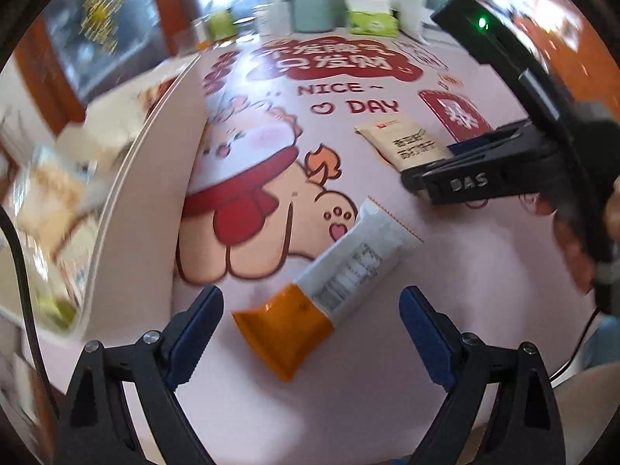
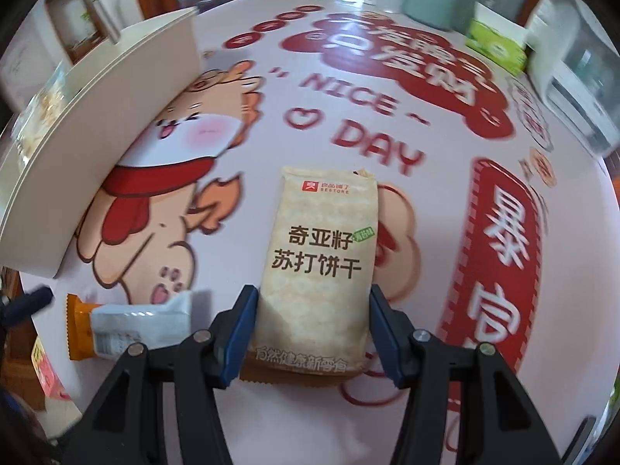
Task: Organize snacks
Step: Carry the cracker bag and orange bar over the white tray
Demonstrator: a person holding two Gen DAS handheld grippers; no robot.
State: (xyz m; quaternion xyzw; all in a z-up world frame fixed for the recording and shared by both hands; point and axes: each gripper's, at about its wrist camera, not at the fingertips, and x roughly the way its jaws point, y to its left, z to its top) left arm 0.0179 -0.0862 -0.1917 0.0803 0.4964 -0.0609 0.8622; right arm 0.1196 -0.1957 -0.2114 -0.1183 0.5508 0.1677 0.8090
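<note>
A right hand-held gripper closes its blue pads on both long edges of a beige cracker packet lying flat on the pink cartoon-printed table; the packet's near end is hidden under the jaws. The left hand-held gripper hangs wide open and empty over an orange-and-white snack bar, not touching it. At left, a cream box holds blurred packets that are hard to make out.
</note>
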